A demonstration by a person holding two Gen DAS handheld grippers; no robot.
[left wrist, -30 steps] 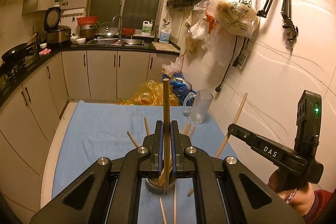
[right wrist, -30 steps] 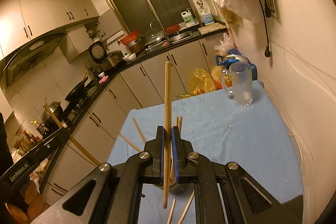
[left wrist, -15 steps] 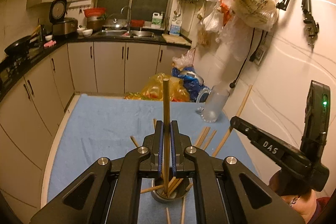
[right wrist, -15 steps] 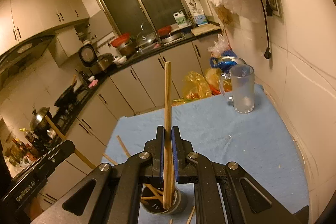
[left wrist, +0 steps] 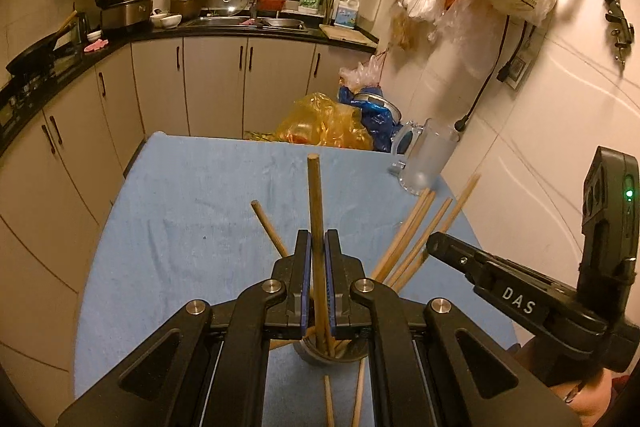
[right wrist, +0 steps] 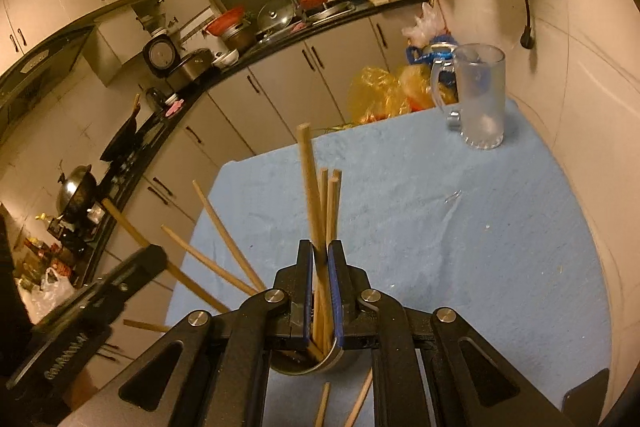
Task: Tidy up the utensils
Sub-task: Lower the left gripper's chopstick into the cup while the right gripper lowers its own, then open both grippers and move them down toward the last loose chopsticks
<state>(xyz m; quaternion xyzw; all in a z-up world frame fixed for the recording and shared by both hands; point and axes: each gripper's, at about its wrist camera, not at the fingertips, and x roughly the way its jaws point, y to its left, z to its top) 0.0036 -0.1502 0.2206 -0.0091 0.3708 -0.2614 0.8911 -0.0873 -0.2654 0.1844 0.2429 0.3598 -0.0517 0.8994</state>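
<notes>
My left gripper (left wrist: pixel 316 247) is shut on an upright wooden chopstick (left wrist: pixel 315 195) whose lower end reaches into a small metal cup (left wrist: pixel 326 351) on the blue cloth (left wrist: pixel 180 219). Several chopsticks (left wrist: pixel 416 235) lean out of the cup. My right gripper (right wrist: pixel 320 257) is shut on another upright chopstick (right wrist: pixel 308 187), its lower end inside the same cup (right wrist: pixel 308 361). The right gripper also shows in the left wrist view (left wrist: pixel 434 245), just right of the cup. Two loose chopsticks (left wrist: pixel 358 395) lie on the cloth below the cup.
A frosted glass mug (left wrist: pixel 424 163) (right wrist: pixel 480 99) stands at the table's far right corner by the tiled wall. Plastic bags (left wrist: pixel 328 125) sit on the floor beyond the table. Kitchen cabinets (left wrist: pixel 200 83) run along the back and left.
Both grippers have come down with their chopsticks, whose lower ends now sit in the cup. The cup and its leaning chopsticks look closer in both views.
</notes>
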